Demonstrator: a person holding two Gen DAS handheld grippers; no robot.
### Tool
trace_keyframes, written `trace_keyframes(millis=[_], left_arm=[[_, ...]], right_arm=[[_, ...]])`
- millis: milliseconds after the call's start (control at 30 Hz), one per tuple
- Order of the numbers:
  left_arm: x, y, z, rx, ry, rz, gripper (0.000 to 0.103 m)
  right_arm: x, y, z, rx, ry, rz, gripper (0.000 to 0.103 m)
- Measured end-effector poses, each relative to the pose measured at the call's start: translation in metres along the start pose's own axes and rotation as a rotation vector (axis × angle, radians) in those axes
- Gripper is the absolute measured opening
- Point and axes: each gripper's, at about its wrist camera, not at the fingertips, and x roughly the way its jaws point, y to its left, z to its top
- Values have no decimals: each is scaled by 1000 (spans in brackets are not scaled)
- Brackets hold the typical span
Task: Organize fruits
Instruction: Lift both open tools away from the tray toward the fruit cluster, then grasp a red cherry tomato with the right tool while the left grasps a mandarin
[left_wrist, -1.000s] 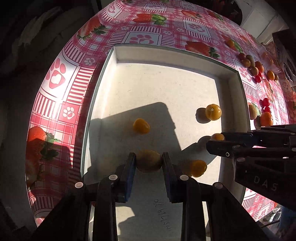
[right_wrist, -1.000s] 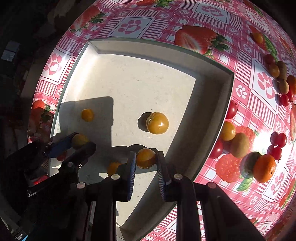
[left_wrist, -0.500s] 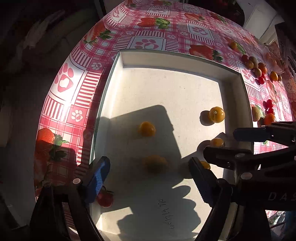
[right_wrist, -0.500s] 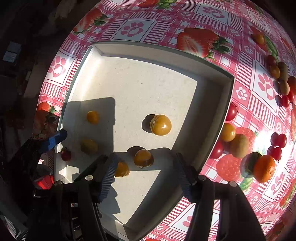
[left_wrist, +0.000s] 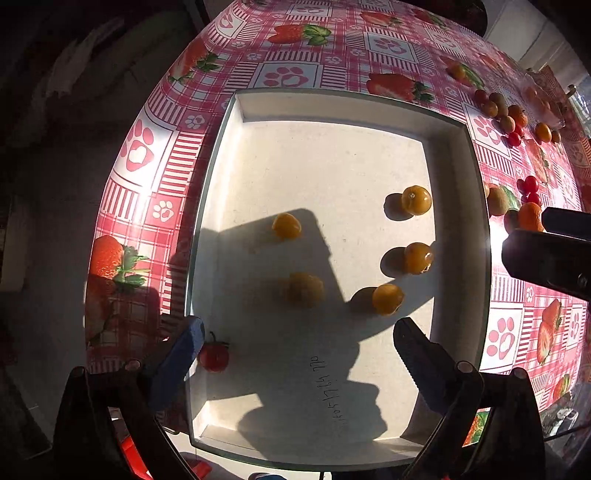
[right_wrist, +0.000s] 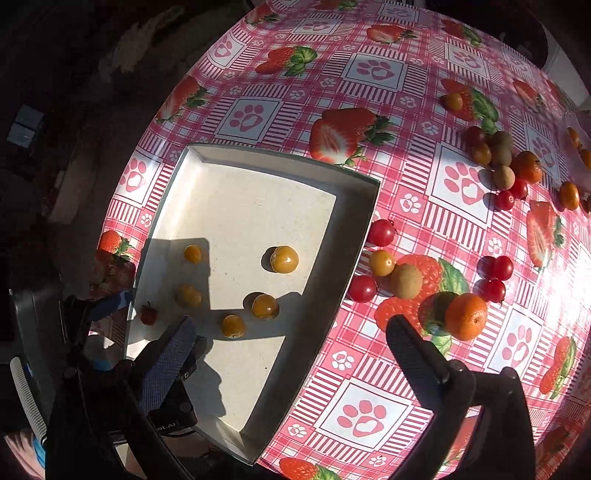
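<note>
Your left gripper (left_wrist: 295, 345) hangs over the near part of the tray (left_wrist: 458, 129) with fingers wide and empty, and your right gripper (right_wrist: 291, 345) is equally wide and empty, straddling the tray's right wall. Five yellow fruits (left_wrist: 416, 199) lie loose in the tray's near half, a small red one (left_wrist: 214, 355), perhaps a cherry tomato, by its left wall. The far half lies bare; more fruit (right_wrist: 466, 316) lies scattered on the worktop (right_wrist: 369, 192) right of the rim.
</note>
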Motion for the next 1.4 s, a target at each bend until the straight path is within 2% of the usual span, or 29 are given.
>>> trace_keyframes(millis=[100,167,333,467,667,867,1167,1400], left_arm=[[-4,-12,-8,23,11,58,103],[-2,-20,-13,35,39,71,103],[0,-42,-24,83,83,24,103],[-10,-65,-23,128,62,5,103],[-31,-91,3,153,11,-36,103],[-41,-111,26,188,-44,-68,103],[-46,-159,30,234,-85,-95,103],[-36,-181,34,214,-94,-97,103]], right_arm=[[1,-24,-23,65,29,-20,103],[6,-39,-39,108,56,-39,103],[16,-83,-78,237,127,-81,103],[16,-108,-93,301,142,-93,103],[8,-132,-97,358,125,-96,103],[-5,-155,-87,390,92,-83,103],[-29,-196,-34,387,24,-61,103],[-19,-195,2,332,9,-68,103]])
